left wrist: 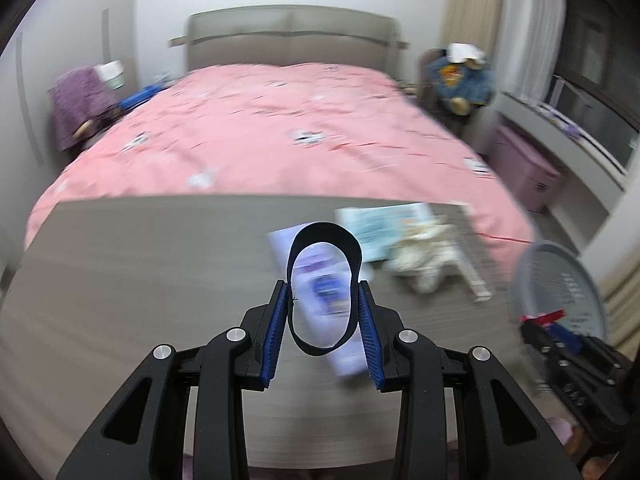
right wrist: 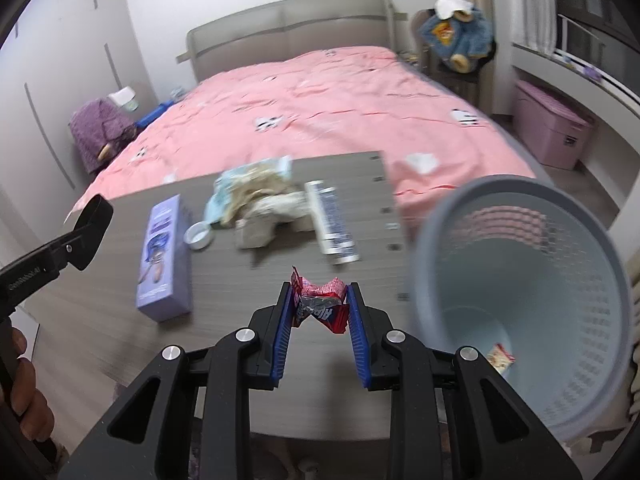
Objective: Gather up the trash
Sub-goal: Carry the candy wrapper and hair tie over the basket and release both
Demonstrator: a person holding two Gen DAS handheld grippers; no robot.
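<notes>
Presently the left gripper (left wrist: pixel 324 292) is clamped on a black band (left wrist: pixel 325 286) — a thin, flat loop squeezed into a tall oval between the ribbed blue pads (left wrist: pixel 276 332), clear of the surface below. No earlier view is to hand, so only the grip itself is recorded. The fingers are matte black plastic with round silver fasteners.

The right gripper (right wrist: pixel 318 300) is likewise closed, pinching a crumpled red wrapper (right wrist: pixel 320 304): glossy foil, creased, with silver and blue print. It too is held above the table (right wrist: pixel 100 320).

That table is a flat board with a grey wood-grain finish and a row of small fittings along its right edge. On it lies a lavender box (right wrist: pixel 164 256), a long rectangular carton with printed artwork. Just beside its far end sits a small white ring (right wrist: pixel 198 235), round and shallow. Behind that, a pale blue packet (right wrist: pixel 244 184) lies under or against wadded cream tissue (right wrist: pixel 272 208), soft and irregular. A long white carton (right wrist: pixel 332 220) with dark blue lettering touches the tissue's right side.

At the table's right edge stands a grey-blue wastebasket (right wrist: pixel 520 280) — round, plastic, with a perforated wall. It appears tilted toward the camera. One small wrapper (right wrist: pixel 500 357) lies at its bottom.

Beyond the table, a bed (right wrist: pixel 320 96) carries a pink quilt, lightly wrinkled, with small printed figures, and a padded grey headboard.

A bare hand (right wrist: pixel 24 392) at the left margin of the right wrist view grips the other tool's handle.
</notes>
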